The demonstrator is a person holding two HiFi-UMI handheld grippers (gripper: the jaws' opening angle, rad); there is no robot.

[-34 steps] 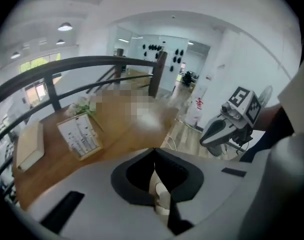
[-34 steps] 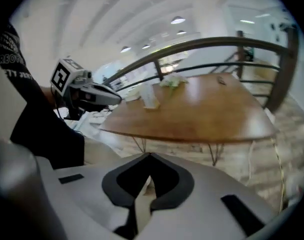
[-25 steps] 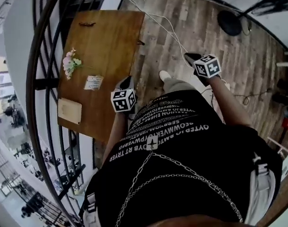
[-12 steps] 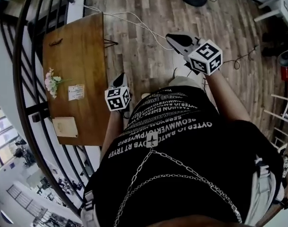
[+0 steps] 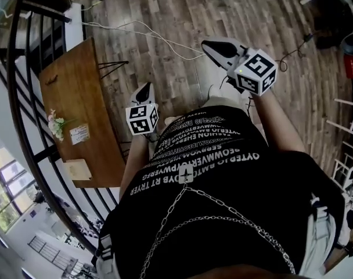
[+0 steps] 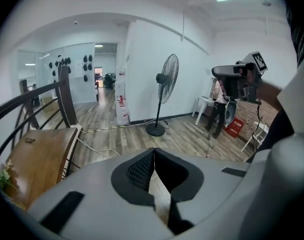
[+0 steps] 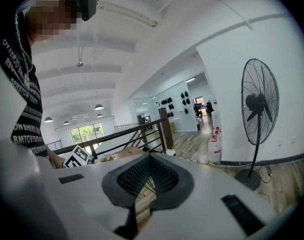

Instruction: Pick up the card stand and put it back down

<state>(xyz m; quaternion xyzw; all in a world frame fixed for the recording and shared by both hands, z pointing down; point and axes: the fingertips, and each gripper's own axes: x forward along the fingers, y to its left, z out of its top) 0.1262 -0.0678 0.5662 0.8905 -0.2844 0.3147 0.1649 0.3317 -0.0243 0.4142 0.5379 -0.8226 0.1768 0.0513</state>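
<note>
Card stand (image 5: pixel 79 134) sits on table (image 5: pixel 78 86), 9 o'clock. Left gripper (image 5: pixel 144 90) and right gripper (image 5: pixel 211 45) closed, empty, well apart; no handling under way.

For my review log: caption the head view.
Person beside wooden table; left gripper, right gripper shut and empty; card stand untouched.

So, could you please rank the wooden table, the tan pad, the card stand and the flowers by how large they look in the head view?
1. wooden table, by far the largest
2. tan pad
3. card stand and flowers: they look about alike, so I won't rank them.
</note>
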